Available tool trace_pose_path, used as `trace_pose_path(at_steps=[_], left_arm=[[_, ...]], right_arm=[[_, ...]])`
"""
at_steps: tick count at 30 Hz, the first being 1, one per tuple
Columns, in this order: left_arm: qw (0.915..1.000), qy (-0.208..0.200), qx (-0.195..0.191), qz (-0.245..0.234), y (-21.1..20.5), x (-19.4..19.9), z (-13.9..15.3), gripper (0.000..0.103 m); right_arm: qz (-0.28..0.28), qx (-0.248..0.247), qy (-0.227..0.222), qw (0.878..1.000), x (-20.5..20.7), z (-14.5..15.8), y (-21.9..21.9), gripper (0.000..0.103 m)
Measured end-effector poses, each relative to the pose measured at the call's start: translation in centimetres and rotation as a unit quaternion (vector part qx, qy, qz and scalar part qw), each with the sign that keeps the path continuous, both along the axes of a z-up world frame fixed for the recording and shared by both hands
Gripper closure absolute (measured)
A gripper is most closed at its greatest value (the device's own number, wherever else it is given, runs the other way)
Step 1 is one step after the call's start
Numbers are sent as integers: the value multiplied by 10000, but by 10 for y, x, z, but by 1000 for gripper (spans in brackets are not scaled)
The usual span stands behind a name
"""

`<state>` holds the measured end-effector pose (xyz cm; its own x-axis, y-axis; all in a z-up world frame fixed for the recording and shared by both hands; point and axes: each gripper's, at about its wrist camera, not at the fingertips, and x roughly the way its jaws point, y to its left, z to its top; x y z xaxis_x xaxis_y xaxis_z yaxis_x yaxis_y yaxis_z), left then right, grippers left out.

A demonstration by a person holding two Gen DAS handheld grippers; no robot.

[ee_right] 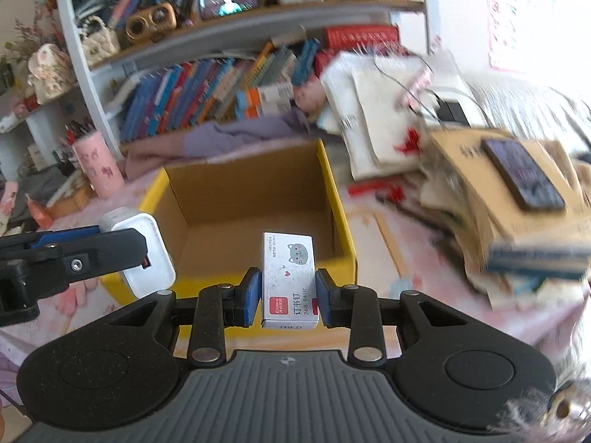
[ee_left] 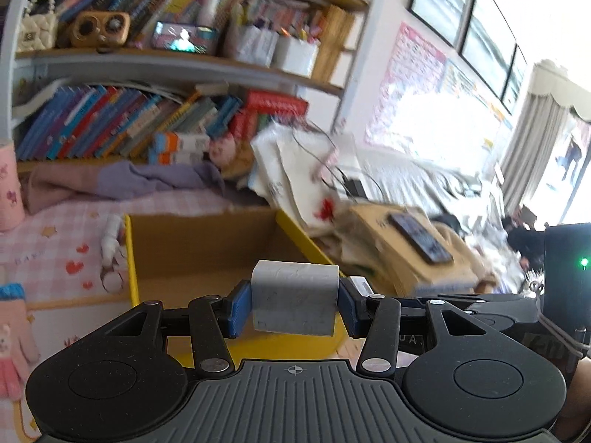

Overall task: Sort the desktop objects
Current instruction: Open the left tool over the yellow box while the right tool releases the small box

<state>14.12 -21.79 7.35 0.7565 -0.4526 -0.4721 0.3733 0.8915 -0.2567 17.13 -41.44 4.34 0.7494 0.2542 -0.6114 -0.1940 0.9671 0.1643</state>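
Note:
My left gripper (ee_left: 294, 304) is shut on a white rounded block, likely a charger (ee_left: 295, 297), held over the near edge of an open yellow cardboard box (ee_left: 133, 258). In the right wrist view the left gripper (ee_right: 122, 251) and its white charger (ee_right: 146, 254) show at the box's left rim. My right gripper (ee_right: 288, 297) is shut on a small white staple box with a grey cat print (ee_right: 290, 280), held above the near wall of the yellow box (ee_right: 340, 199). The box interior looks bare where visible.
A pink pen cup (ee_right: 99, 170) stands left of the box. A purple cloth (ee_left: 147, 179) lies behind it under bookshelves (ee_left: 110, 122). Paper bags (ee_right: 376, 118) and a cardboard carton with a phone on top (ee_right: 521, 173) pile up at the right. A pink glove (ee_left: 14, 336) lies at the left.

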Motion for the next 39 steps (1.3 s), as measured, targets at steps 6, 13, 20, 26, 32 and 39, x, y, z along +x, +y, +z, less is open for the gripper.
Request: trace_pose_path(at_steps=[6,13,20,26,32,39], left_arm=[[9988,-243,156,400,6,27,4,55],[9957,-222,605,659,10,61,-5,55],[9942,207,887,576,3,100,-26,55],[9893,512,1266,509,-5,125,-49,55],[9837,692,1620,359,-9,135,-66,55],[9783,951,1819,285,-10,137,-82,55]], right_arm=[[401,-131,-60,9991,38,6,5,74],[874,-280,22,9958,70,2,24,74],[1323,-829,160,9876,112,-20,48,74],[1611,-1280,592,9768,150,-46,61,74],[1840,-1652,909,9647,171,-63,70,74],[2078,-1982,1114,9514,175,-73,80,74]])
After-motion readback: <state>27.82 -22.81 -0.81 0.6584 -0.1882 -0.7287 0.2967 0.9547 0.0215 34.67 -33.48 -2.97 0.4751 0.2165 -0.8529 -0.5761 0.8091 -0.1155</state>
